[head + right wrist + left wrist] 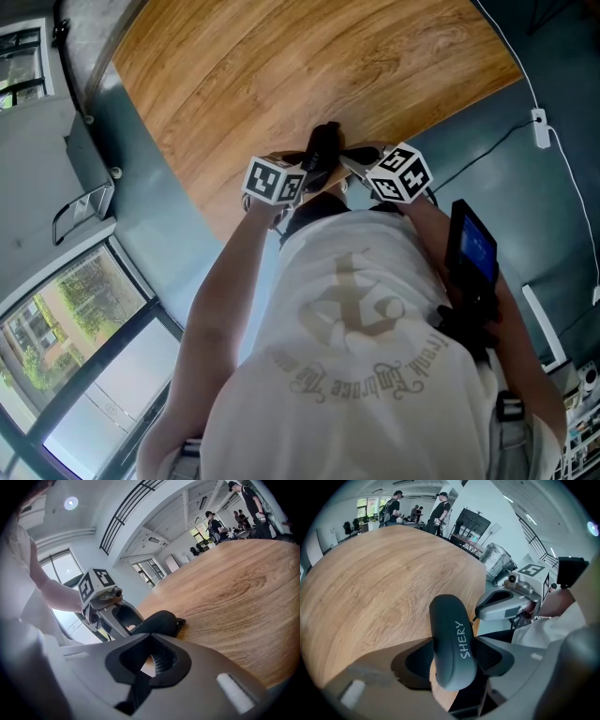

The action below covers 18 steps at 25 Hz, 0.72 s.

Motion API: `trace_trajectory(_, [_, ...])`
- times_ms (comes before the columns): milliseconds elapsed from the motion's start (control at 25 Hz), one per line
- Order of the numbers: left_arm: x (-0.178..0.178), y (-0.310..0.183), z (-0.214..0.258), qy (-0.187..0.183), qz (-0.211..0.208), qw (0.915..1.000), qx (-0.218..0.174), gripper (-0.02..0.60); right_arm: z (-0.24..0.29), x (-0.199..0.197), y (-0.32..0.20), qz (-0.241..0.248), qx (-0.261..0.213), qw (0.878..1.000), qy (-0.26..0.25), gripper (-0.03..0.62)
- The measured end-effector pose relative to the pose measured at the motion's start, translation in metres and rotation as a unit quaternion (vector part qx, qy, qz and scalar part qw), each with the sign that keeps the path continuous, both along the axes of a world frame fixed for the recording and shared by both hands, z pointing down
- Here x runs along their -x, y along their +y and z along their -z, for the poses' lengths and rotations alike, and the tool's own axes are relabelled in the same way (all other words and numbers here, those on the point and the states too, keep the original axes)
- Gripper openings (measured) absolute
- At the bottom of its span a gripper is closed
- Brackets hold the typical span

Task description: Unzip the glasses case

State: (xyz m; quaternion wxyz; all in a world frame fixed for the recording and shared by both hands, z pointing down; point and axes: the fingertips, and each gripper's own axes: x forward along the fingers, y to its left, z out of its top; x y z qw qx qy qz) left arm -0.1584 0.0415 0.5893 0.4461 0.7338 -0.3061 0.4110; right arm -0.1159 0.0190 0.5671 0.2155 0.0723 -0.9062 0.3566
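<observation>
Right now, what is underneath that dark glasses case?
The wooden table, near its edge, shows under the glasses case, which the left gripper clamps. The case covers the spot directly below, so whether it touches the wood cannot be seen.

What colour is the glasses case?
Dark grey, with white letters on it. The glasses case shows best in the left gripper view.

Head view centre: glasses case (324,145) partly hidden by left claw (302,175) and right claw (354,165); worktop (281,75) cut off at top.

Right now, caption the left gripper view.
Left hand-held gripper clamps a glasses case at the edge of the wooden table.
</observation>
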Motion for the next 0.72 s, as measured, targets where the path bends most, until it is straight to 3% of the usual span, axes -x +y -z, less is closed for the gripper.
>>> trace_trajectory(360, [-0.001, 0.005, -0.001, 0.0, -0.014, 0.9999, -0.001, 0.281, 0.001, -0.003, -0.007, -0.015, 0.0, 1.0, -0.001, 0.008])
trace_trajectory(720, [0.005, 0.017, -0.002, -0.014, -0.059, 0.9982, -0.005, 0.279, 0.002, -0.001, -0.006, -0.012, 0.003, 1.0, -0.003, 0.008])
